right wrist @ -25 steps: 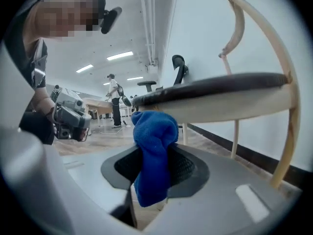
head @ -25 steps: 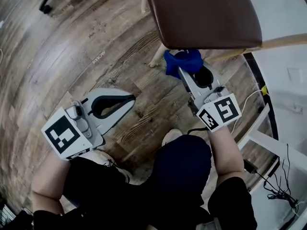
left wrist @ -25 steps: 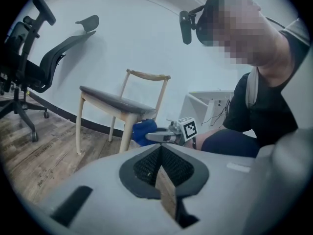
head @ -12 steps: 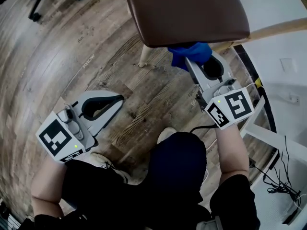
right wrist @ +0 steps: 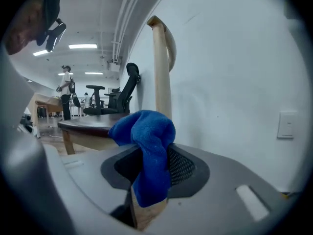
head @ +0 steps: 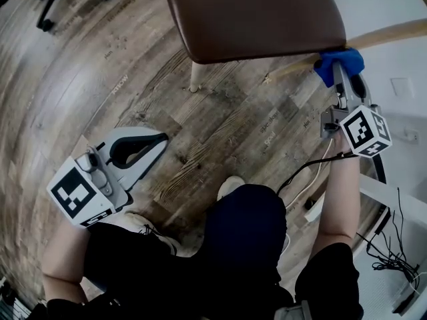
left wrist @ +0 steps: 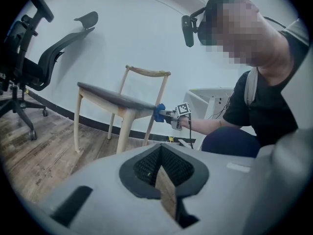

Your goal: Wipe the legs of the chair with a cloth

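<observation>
At the corner of the brown padded seat (head: 253, 15) where a pale wooden back leg (right wrist: 161, 67) of the chair rises past it, a bunched blue cloth (head: 340, 62) is pressed against the wood at seat height. The right gripper (head: 343, 82) has its jaws clamped on this cloth, which bulges out above them and hangs down between them in the right gripper view. Seen from the left gripper view, the cloth sits just under the seat's edge, beside the leg. The left gripper (head: 162, 139) hangs low over the brown wood-plank floor (head: 220, 132), well apart from the chair, with its jaws drawn together and nothing between them. A pale front leg (head: 195, 75) stands on the floor untouched. Near the floor's far edge stands a black office chair (left wrist: 34, 58), against the white wall (left wrist: 146, 33).
</observation>
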